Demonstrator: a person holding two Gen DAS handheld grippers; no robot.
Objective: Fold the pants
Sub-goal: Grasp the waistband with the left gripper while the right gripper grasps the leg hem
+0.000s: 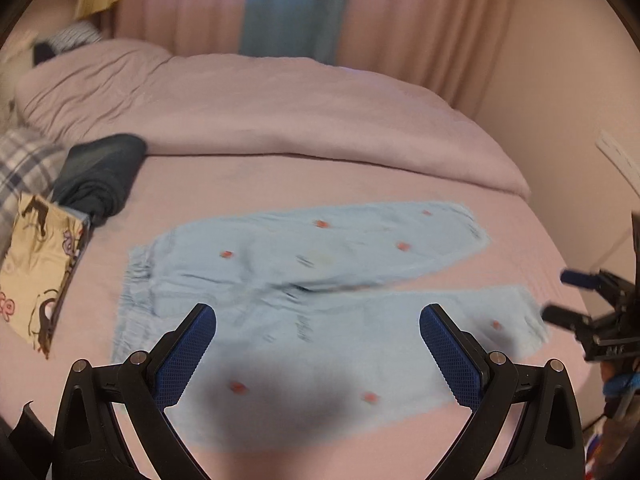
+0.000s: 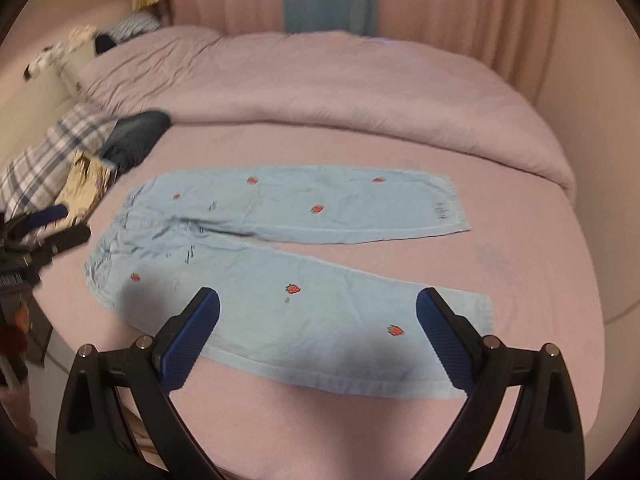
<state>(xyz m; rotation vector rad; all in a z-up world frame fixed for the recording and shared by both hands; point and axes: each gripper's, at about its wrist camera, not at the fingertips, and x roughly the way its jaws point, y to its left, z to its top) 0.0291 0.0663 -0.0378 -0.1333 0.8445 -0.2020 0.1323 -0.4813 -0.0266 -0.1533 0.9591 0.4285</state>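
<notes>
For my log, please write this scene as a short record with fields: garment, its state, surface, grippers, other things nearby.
garment: light blue pants with strawberry print
state: spread flat, legs apart, not yet folded
surface: pink bed sheet
left gripper: open, above the pants, holding nothing
right gripper: open, above the near leg, holding nothing
nearby: dark garment, plaid cloth, pink duvet
</notes>
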